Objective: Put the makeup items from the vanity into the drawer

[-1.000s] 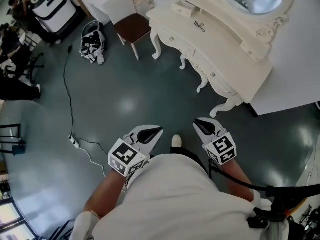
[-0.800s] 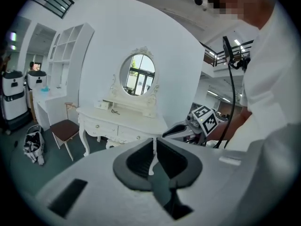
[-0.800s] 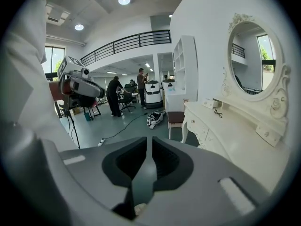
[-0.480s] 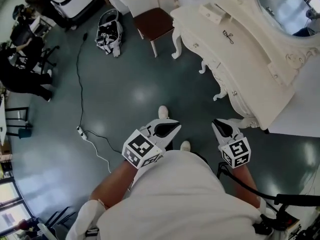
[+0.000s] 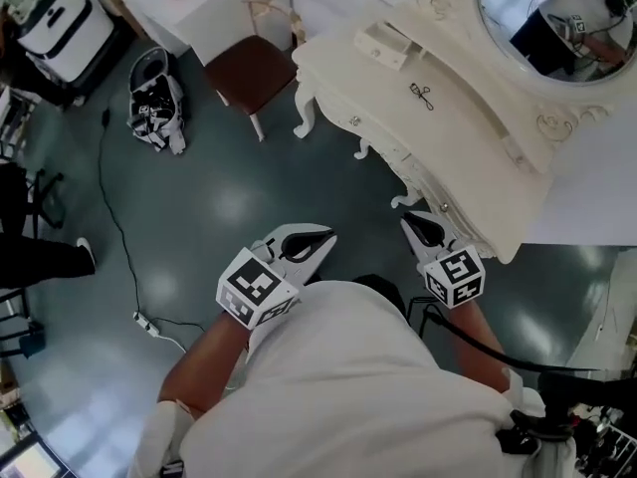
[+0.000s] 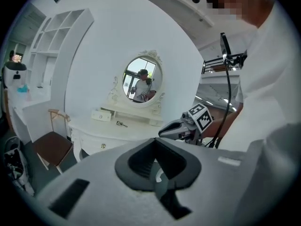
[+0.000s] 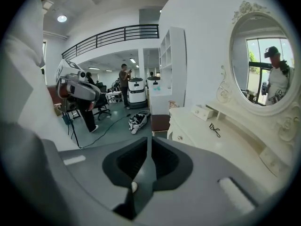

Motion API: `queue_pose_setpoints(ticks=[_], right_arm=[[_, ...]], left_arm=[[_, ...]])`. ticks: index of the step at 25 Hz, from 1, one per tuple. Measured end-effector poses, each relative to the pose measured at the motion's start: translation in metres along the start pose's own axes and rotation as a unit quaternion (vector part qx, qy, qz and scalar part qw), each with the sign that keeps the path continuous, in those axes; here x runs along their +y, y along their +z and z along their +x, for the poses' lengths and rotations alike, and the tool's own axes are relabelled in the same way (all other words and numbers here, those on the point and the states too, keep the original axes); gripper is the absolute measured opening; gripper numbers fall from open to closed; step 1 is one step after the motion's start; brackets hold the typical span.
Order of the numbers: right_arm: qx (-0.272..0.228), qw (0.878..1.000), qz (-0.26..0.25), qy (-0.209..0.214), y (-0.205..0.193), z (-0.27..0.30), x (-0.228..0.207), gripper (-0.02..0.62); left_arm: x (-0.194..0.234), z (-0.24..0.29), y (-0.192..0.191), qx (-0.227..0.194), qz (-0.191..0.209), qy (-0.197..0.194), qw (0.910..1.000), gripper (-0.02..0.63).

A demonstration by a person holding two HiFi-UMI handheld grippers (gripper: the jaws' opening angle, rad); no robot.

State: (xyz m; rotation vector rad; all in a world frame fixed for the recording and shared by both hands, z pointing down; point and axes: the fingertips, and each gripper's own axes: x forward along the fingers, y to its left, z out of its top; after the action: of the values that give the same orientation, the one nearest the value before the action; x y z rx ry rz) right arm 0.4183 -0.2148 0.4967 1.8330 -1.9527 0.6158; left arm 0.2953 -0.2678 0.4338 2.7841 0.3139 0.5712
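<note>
Cream-white carved vanity desk (image 5: pixel 468 167): front drawers all sitting shut, contents unseen. Small white box (image 5: pixel 384 44) resting at the desk's back edge, also closed. Small dark scissor-handled makeup item (image 5: pixel 422 95) lying loose on the desk top, outside any drawer. Black-and-white bag (image 5: pixel 154 103) slumping open on the floor well away from the desk, contents unreadable.

Left tool (image 5: pixel 317 239) hovering off the desk's front, jaws together, empty. Right tool (image 5: pixel 416 227) hanging just beside the desk's front edge, jaws closing with a thin gap and nothing between them.

Head view alone is showing the floor cable (image 5: pixel 145 322) far from the desk. Right gripper view alone is showing people (image 7: pixel 124 81) standing beyond the desk's end. Left gripper view is catching the person's reflection in the oval mirror (image 6: pixel 142 82) above the desk.
</note>
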Motion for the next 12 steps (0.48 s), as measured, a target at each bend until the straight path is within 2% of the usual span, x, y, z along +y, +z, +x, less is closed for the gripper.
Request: queue_pose_setpoints(ticks=[4, 7, 12], right_arm=[[0.006, 1.000, 0.000, -0.029, 0.023, 0.034, -0.019, 0.032], [0.016, 0.999, 0.001, -0.042, 0.030, 0.051, -0.040, 0.032], [0.035, 0.997, 0.001, -0.071, 0.038, 0.084, -0.103, 0.038]], left_arm=[[0.048, -0.005, 0.001, 0.014, -0.003, -0.013, 0.9998, 0.002], [0.072, -0.002, 0.006, 0.007, -0.017, -0.016, 0.9997, 0.003], [0.116, 0.024, 0.024, 0.014, -0.023, -0.026, 0.9993, 0.002]])
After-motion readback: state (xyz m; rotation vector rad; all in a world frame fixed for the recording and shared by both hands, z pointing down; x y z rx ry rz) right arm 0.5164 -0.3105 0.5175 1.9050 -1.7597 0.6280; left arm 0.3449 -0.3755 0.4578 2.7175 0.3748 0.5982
